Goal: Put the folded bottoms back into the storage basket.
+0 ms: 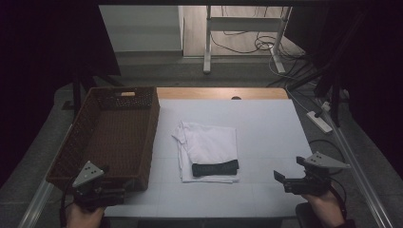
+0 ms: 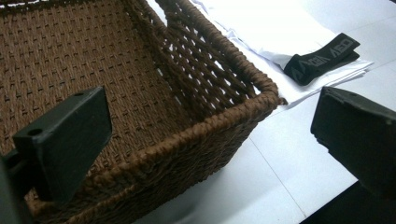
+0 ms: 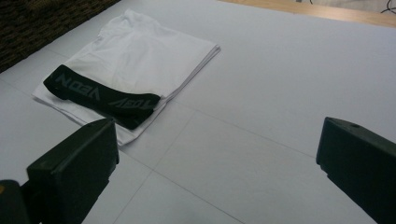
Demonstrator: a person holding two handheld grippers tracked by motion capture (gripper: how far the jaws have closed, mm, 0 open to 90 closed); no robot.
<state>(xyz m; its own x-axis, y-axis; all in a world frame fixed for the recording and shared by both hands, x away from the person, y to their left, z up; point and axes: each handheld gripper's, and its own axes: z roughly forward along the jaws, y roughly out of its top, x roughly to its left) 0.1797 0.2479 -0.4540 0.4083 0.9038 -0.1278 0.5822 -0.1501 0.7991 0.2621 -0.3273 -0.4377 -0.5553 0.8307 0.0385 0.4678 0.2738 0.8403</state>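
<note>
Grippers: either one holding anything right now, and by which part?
Nothing is held. The left gripper is open by the brown woven basket; the right gripper is open, apart from the folded white garment with black waistband.

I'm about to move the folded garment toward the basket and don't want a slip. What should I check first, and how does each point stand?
1. Left gripper open and holding nothing: ok.
2. Right gripper open and holding nothing: ok.
3. Folded white garment lies flat on the table, apart from both grippers: ok.
4. Black waistband lies along the garment's near edge, within view for a grasp: ok.
5. Wicker basket has nothing in it: ok.
6. Whether the folded layers will hold together when lifted: cannot tell.
</note>
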